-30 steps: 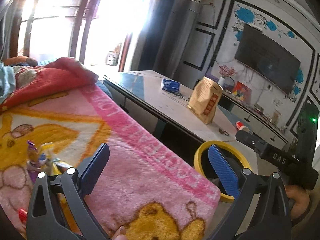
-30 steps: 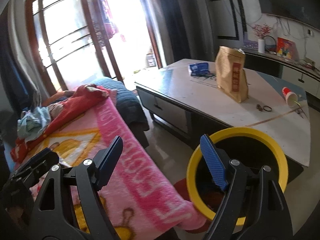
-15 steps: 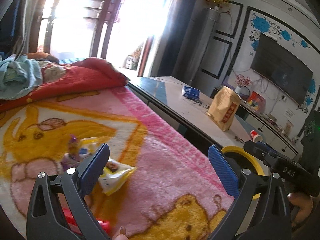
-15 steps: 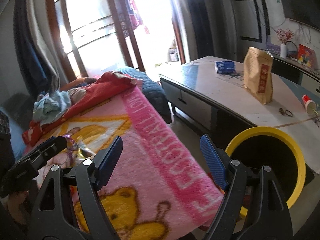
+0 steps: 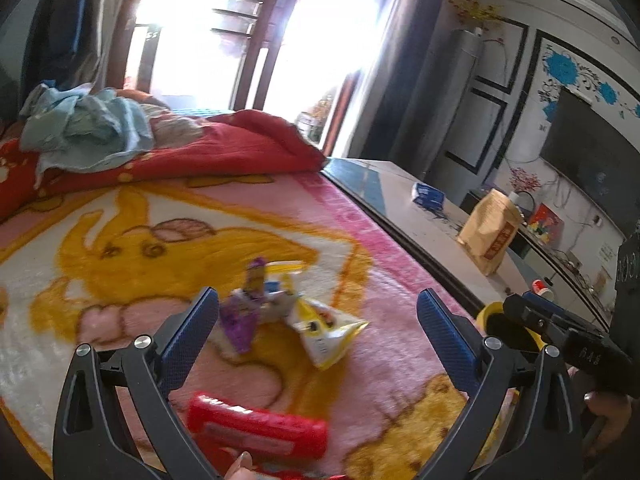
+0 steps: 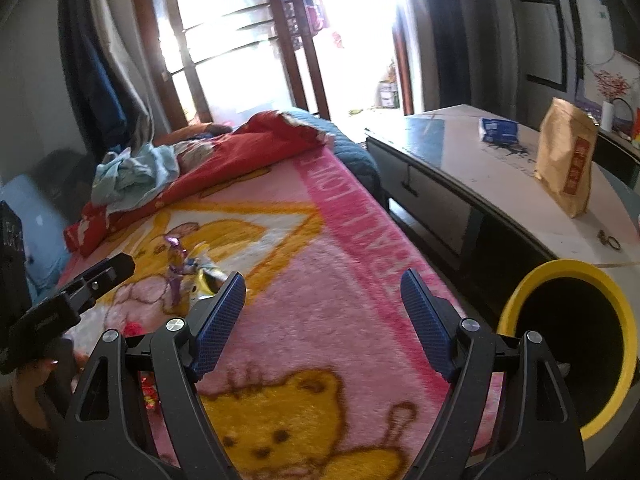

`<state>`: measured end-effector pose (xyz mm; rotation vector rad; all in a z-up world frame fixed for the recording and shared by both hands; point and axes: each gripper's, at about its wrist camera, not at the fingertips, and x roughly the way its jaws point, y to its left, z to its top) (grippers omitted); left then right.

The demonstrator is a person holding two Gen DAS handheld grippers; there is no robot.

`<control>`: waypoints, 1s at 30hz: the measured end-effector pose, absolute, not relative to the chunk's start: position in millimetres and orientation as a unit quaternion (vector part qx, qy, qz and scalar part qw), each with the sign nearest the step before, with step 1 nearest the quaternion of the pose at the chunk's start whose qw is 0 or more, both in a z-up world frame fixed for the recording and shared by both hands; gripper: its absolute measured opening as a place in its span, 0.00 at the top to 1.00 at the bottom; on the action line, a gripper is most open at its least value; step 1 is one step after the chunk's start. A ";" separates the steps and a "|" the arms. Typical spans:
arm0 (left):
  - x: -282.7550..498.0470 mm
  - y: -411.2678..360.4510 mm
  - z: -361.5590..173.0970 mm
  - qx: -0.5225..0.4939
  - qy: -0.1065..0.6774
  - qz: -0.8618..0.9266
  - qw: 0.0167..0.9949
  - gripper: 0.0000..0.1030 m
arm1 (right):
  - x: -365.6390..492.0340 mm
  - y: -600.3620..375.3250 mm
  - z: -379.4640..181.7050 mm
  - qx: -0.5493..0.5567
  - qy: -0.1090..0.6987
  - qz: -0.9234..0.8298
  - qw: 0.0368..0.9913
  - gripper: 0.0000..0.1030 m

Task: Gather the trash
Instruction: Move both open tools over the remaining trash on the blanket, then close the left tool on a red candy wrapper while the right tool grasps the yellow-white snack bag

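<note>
Snack wrappers (image 5: 304, 316) lie on the pink blanket (image 5: 384, 344) just beyond the left claw (image 5: 318, 320), spread wide and empty.

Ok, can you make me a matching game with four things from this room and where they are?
Things:
1. red wrapper
2. brown paper bag
3. light blue cloth
4. yellow bin

Places:
A. standing on the table
B. on the floor beside the pink blanket
C. lying on the pink blanket
D. heaped on the red blanket

Pairs: 1-C, 2-A, 3-D, 4-B
</note>
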<state>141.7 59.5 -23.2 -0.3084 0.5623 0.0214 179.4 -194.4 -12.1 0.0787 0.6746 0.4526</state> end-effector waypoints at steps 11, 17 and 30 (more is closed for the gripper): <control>117.5 95.9 -38.2 -0.164 0.294 0.047 0.940 0.07 | 195.8 -145.6 -24.0 0.028 0.349 0.268 0.898 0.31; 106.0 109.2 -49.0 -0.180 0.311 0.049 0.932 0.07 | 201.9 -117.6 -32.7 0.011 0.362 0.289 0.886 0.31; 89.0 100.4 -86.2 -0.217 0.385 -0.015 0.897 0.24 | 220.4 -78.1 -56.1 -0.031 0.398 0.313 0.862 0.31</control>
